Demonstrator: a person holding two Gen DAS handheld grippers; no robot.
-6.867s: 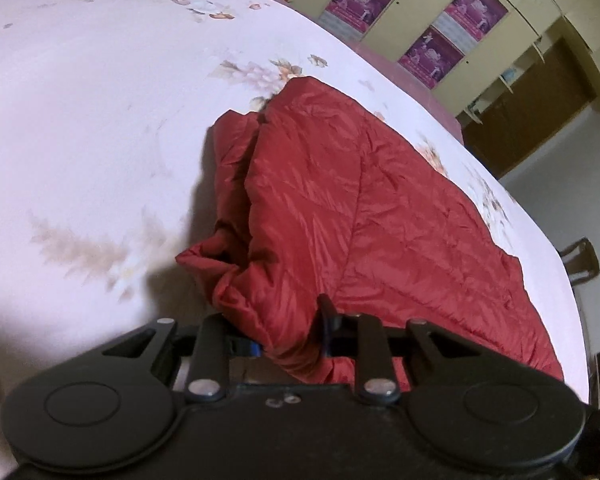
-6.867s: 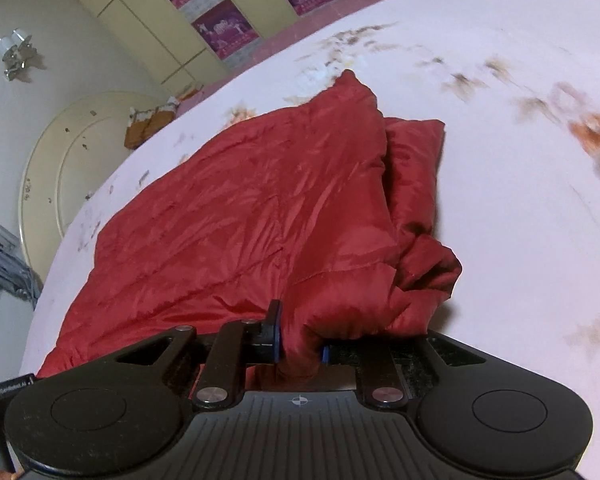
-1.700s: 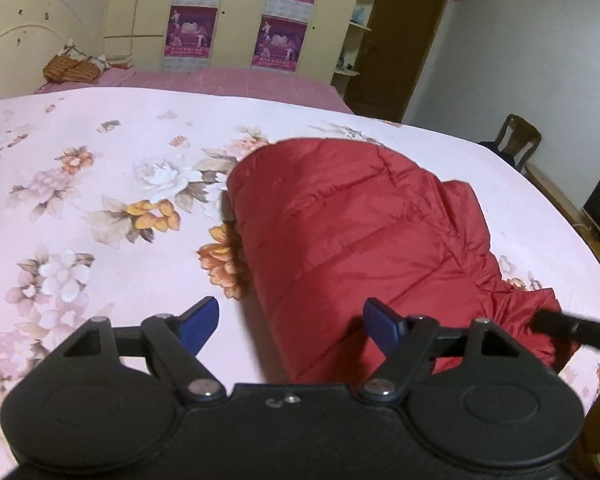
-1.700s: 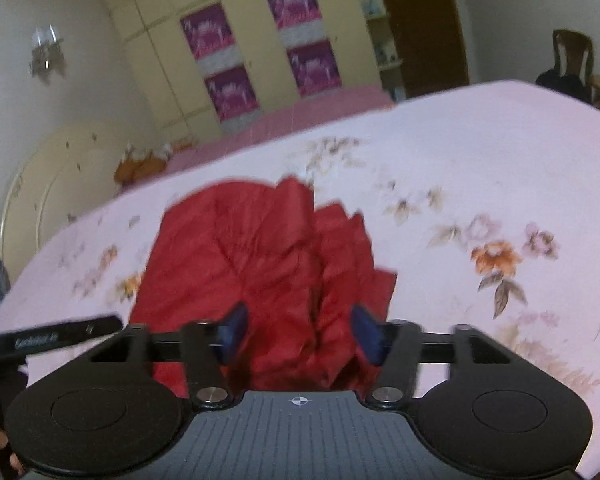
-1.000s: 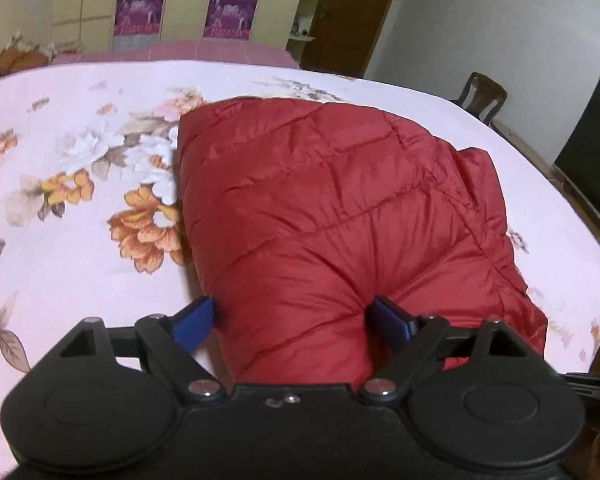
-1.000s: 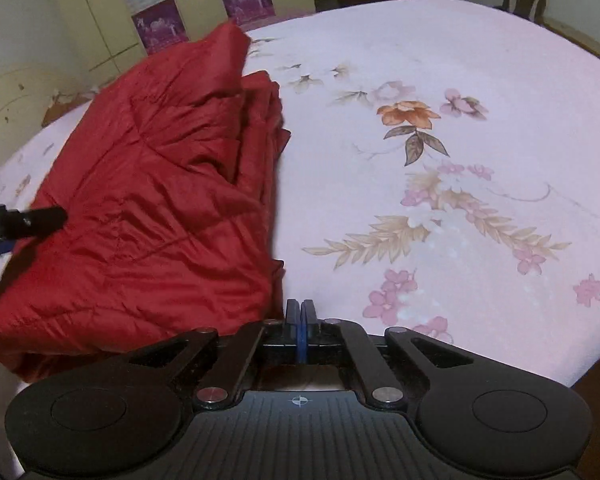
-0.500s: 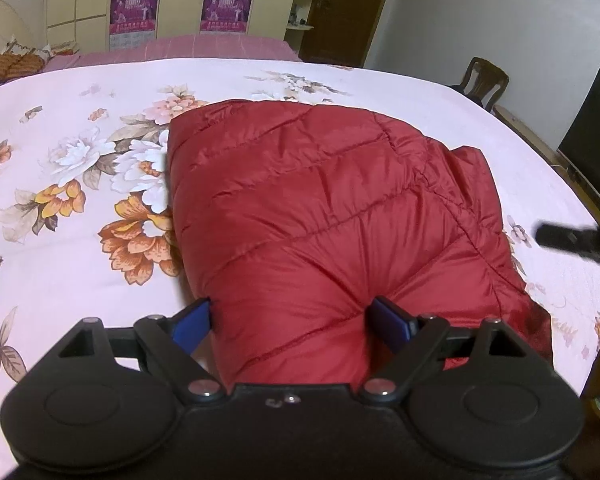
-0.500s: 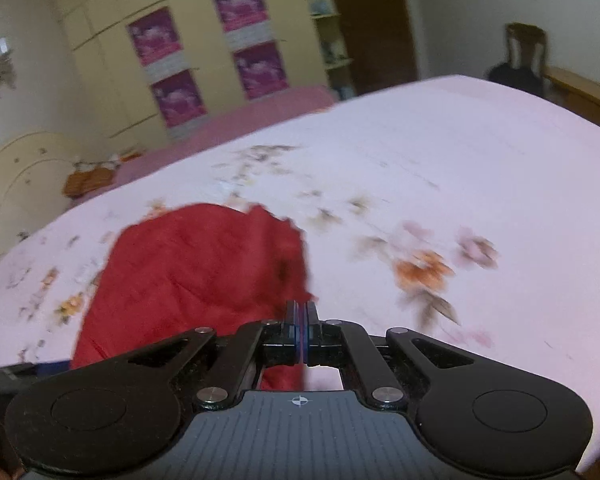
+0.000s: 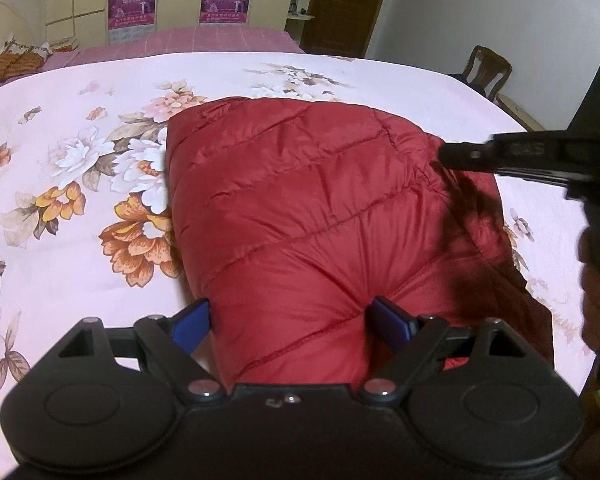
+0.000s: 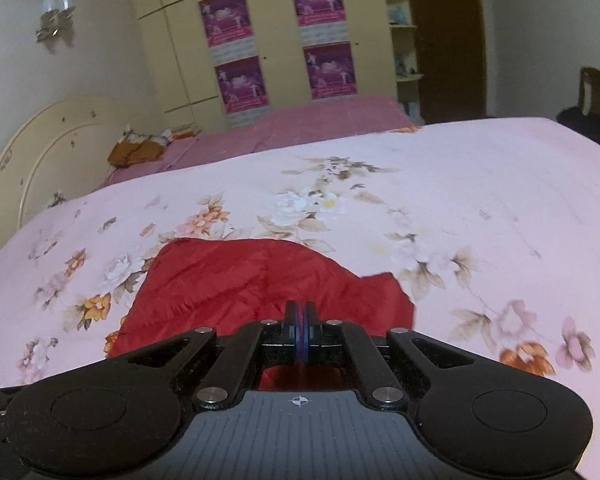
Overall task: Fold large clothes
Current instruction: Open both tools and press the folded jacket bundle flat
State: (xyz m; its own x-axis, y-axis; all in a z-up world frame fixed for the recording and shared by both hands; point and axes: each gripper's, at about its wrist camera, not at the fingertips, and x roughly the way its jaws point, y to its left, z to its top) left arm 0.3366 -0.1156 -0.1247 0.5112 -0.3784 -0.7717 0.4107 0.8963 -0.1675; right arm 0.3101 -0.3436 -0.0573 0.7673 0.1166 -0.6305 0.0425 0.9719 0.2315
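Note:
A red quilted puffer jacket (image 9: 316, 208) lies folded into a compact bundle on the pink floral bedsheet (image 9: 60, 240). My left gripper (image 9: 290, 322) is open, its blue pads (image 9: 192, 320) spread on either side of the jacket's near end, pressing against it. My right gripper (image 10: 300, 320) is shut and empty, held above the jacket (image 10: 252, 288), which lies below and ahead of it. It also shows in the left wrist view (image 9: 540, 156), hovering over the jacket's right side.
A second bed with a pink cover (image 10: 300, 128) and a cream headboard (image 10: 40, 152) stands behind. A wardrobe with purple posters (image 10: 280, 40) lines the back wall. A wooden chair (image 9: 488, 68) and a dark door (image 9: 344, 4) are at the right.
The right gripper has shut empty, risen off the bed and swung over the jacket's right side. The left gripper stays open against the jacket's near end.

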